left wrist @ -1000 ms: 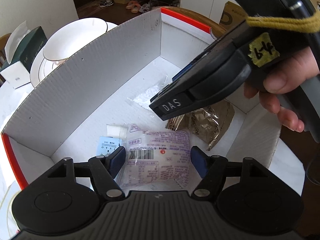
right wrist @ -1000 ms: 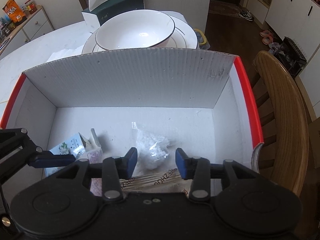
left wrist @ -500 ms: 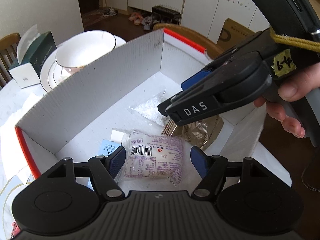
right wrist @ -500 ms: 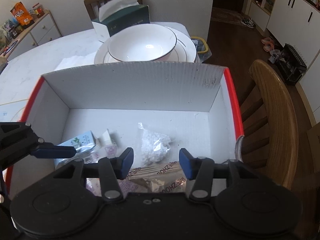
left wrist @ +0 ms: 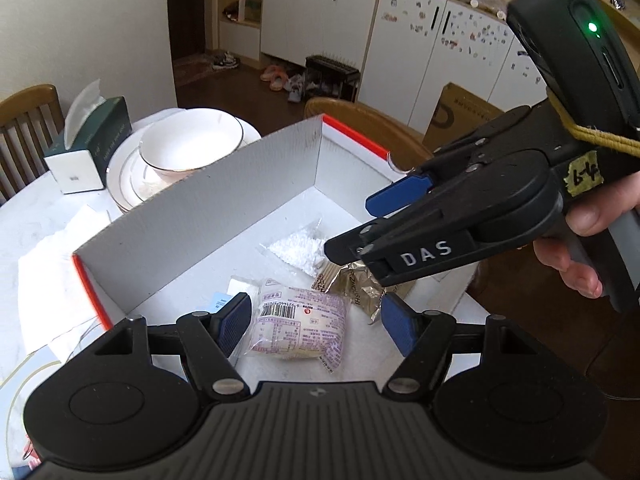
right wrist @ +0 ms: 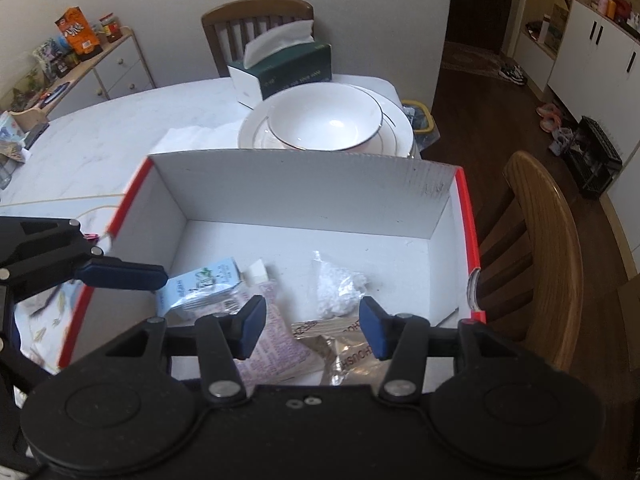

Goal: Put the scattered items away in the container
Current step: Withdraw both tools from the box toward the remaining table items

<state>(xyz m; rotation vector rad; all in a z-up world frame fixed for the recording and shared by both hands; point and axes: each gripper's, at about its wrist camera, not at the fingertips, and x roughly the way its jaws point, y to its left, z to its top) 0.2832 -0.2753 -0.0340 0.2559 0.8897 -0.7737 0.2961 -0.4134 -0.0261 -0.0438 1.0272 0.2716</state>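
Packets are lying inside the white box [right wrist: 304,196], below both tools: a pink-printed packet [left wrist: 298,328], a brown foil packet [left wrist: 356,284], a clear bag of white bits [right wrist: 338,288] and a blue-and-white sachet [right wrist: 200,286]. The left tool [left wrist: 316,326] and right tool [right wrist: 312,326] are hovering spread and empty, so tidying looks nearly finished; the visible table [right wrist: 100,144] is showing only dishes, tissues and paper.

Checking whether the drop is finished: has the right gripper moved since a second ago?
Yes. The right gripper has pulled up and back: the box looks smaller and its far wall sits lower in the right wrist view.

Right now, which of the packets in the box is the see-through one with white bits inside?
The clear bag of white granules, farthest into the box. The pink-printed packet, brown foil packet and blue packet are printed instead.
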